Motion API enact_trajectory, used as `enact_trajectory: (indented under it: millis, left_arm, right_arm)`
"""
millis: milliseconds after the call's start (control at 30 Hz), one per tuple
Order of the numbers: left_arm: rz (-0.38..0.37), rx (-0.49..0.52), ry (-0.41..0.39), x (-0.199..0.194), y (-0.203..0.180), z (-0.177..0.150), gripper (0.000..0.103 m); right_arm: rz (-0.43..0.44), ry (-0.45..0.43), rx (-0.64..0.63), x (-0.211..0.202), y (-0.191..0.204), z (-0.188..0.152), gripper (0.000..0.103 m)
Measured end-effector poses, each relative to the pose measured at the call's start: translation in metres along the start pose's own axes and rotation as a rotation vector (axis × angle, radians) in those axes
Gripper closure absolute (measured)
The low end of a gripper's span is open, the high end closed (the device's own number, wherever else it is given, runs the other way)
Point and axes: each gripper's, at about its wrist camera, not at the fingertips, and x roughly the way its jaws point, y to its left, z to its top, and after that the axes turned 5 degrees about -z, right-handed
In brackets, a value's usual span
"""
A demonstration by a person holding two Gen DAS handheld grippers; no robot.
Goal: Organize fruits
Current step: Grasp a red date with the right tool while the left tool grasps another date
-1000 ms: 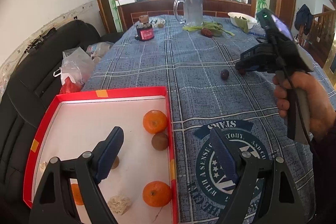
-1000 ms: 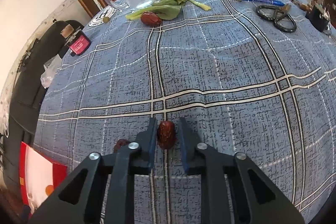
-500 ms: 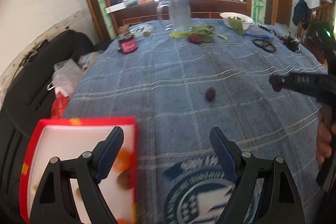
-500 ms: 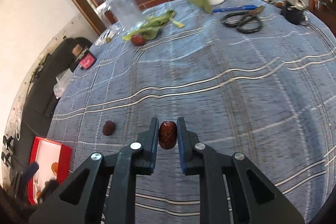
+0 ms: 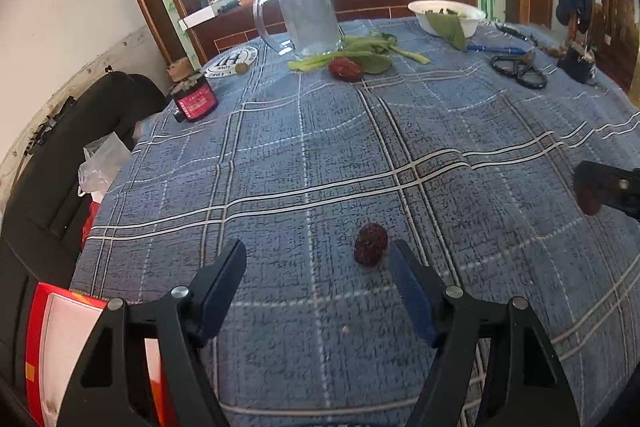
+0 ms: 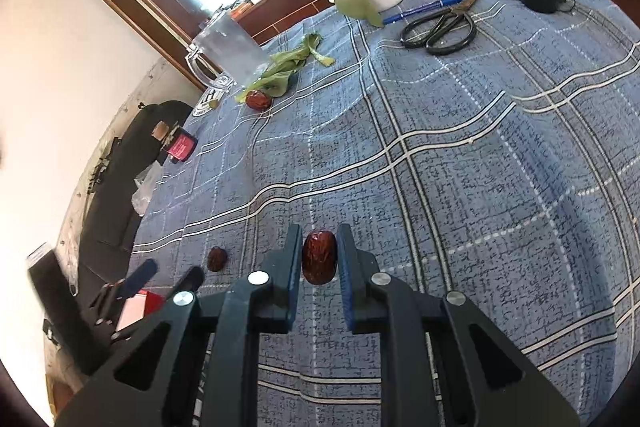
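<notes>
- Compared with a second ago, the left gripper point(image 5: 318, 269) has left the red box point(image 5: 38, 339): then its jaws hung over the box interior with the oranges in sight, now only the box's near-left corner shows at the lower left and the jaws hang over the blue plaid tablecloth point(image 5: 400, 147).
- The left gripper's jaws stand wide apart with nothing between them; a dark wrinkled date point(image 5: 371, 243) lies on the cloth just inside the right finger point(image 5: 408, 287), nearer that finger than the left one.
- A second ago the right gripper point(image 6: 319, 259) had its jaws loosely around a red date point(image 6: 319, 257) on the cloth; now the jaws are clamped on it and the fruit is lifted clear of the cloth.
- In the left view the right gripper's tip point(image 5: 608, 187) with that date enters at the right edge, well apart from the left gripper.
- A third date point(image 5: 345, 68) lies far off beside the green leaves point(image 5: 360, 51) and the glass pitcher point(image 5: 306, 15).
- Open cloth runs from the grippers to the far clutter: pink-labelled jar point(image 5: 193, 99) far left, white bowl point(image 5: 446, 17), scissors point(image 5: 518, 71) and blue pen point(image 5: 496, 47) far right.
- The table's left edge drops to a black chair point(image 5: 60, 155) and a plastic bag point(image 5: 100, 167).
</notes>
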Motion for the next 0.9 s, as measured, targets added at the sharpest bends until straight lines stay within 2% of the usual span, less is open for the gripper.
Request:
enact_trajectory:
  millis: [167,267,333,367,400,600,733,900]
  left_arm:
    - [-0.003,0.031,0.008,0.008,-0.010,0.003,0.035]
    - [-0.013,0.042,0.039,0.018,-0.013,0.005,0.055]
    - [-0.021,0.048,0.034,0.020,-0.014,0.006,0.062]
    - [-0.028,0.054,0.039,0.022,-0.015,0.007,0.072]
    - [-0.043,0.051,0.042,0.022,-0.015,0.009,0.087]
    - [-0.083,0.010,0.040,0.013,-0.018,0.007,0.087]
    - [-0.102,0.004,-0.044,-0.030,-0.019,0.000,0.087]
    - [-0.090,-0.016,-0.185,-0.117,0.005,-0.028,0.087]
  right_arm:
    - [0.019,-0.002,0.000,-0.003,0.004,-0.001,0.084]
    - [0.021,0.007,0.005,-0.002,0.003,-0.003,0.084]
    - [0.021,0.006,0.007,-0.002,0.003,-0.002,0.084]
    - [0.022,0.005,0.006,-0.002,0.004,-0.002,0.084]
    - [0.025,0.005,0.006,-0.002,0.003,-0.002,0.084]
    - [0.019,0.008,-0.004,0.000,0.005,-0.002,0.084]
    - [0.035,-0.009,-0.016,-0.002,0.008,-0.001,0.084]
    - [0.105,-0.085,-0.078,-0.019,0.023,-0.003,0.084]
